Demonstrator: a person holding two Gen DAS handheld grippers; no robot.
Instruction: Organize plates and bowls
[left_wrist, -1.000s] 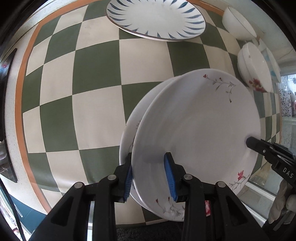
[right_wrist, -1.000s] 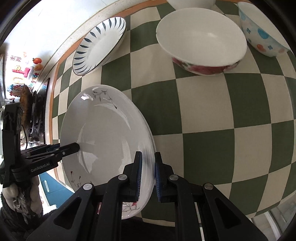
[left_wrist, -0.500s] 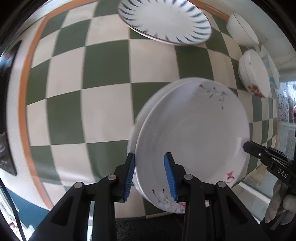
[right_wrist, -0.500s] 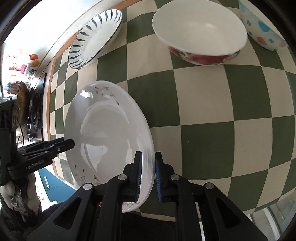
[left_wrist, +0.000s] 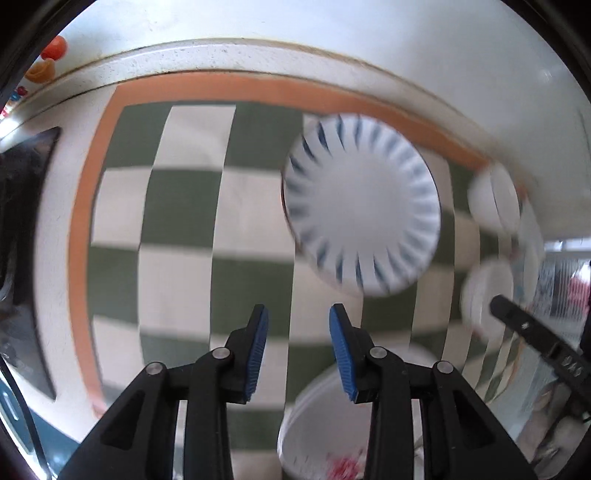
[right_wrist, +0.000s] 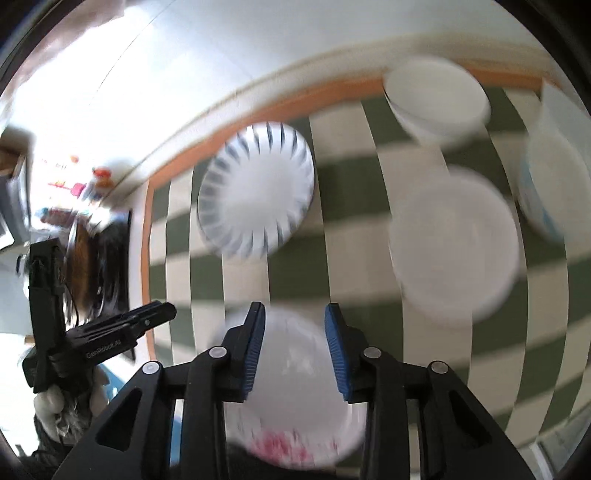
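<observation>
Two white floral plates (left_wrist: 317, 421) lie stacked on the green-and-white checked cloth, low in both views and blurred. My left gripper (left_wrist: 297, 310) hangs above the cloth beyond them, open with nothing between its blue pads. My right gripper (right_wrist: 294, 308) is above the floral plates (right_wrist: 291, 373); its jaws are opening and the pads stand clear of the rim. A white plate with blue strokes (left_wrist: 362, 206) (right_wrist: 255, 188) lies farther back. Each gripper shows in the other's view: the right gripper (left_wrist: 535, 343), the left gripper (right_wrist: 110, 332).
Three bowls sit to the right: a plain white one (right_wrist: 436, 99), a large white one (right_wrist: 454, 240), and one with blue pattern (right_wrist: 550, 184). An orange border (left_wrist: 81, 229) edges the cloth. A dark stovetop (right_wrist: 99, 266) lies at the left.
Both grippers have let go of the floral plate, which now rests on the one beneath. Both have risen and moved toward the striped plate. The right jaws have widened.
</observation>
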